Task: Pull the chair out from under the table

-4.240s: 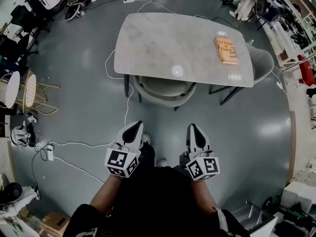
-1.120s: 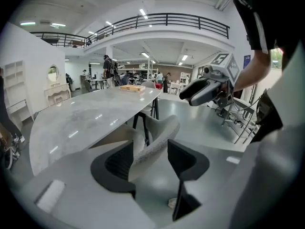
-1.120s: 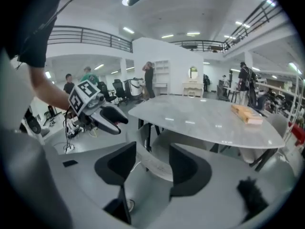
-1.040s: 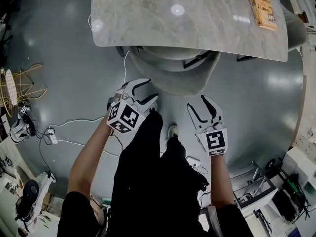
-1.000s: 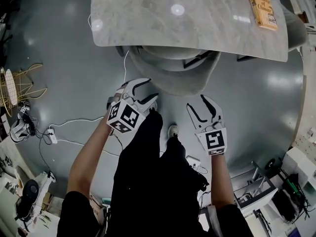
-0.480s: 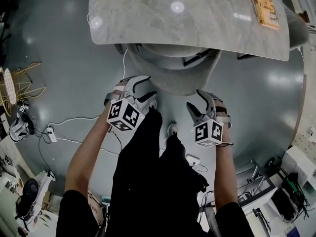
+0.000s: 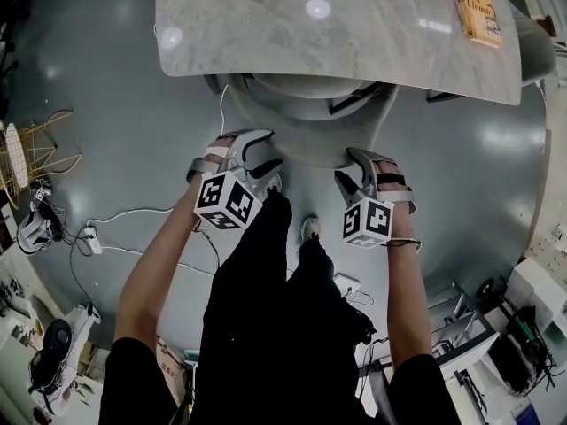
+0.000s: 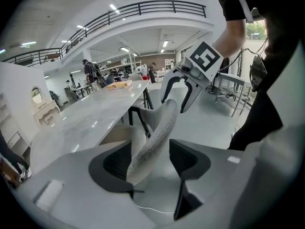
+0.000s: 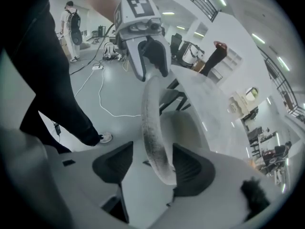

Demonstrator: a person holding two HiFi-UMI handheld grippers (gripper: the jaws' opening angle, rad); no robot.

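A grey chair [image 7: 310, 144] is tucked under the marble table [image 7: 337, 34], with its curved back rim toward me. My left gripper [image 7: 254, 151] straddles the left part of that rim and my right gripper [image 7: 357, 168] straddles the right part. In the left gripper view the chair's rim [image 8: 159, 128] runs between the jaws of the left gripper [image 8: 151, 159], which are opening, with a gap on the right side. In the right gripper view the chair's rim [image 9: 152, 118] stands between the wide jaws of the right gripper [image 9: 153, 165], with a gap on the left side.
An orange book [image 7: 477, 9] lies on the table's far right corner. A white cable [image 7: 133, 215] and power strip [image 7: 89, 237] trail over the floor at left, beside gold wire stools [image 7: 35, 153]. A second chair [image 7: 532, 51] is at the table's right end. My shoe [image 7: 308, 230] is just behind the chair.
Both grippers have come forward onto the chair's back rim. The right one rolled over and dropped so that its jaws now straddle the rim. The left one shifted only slightly.
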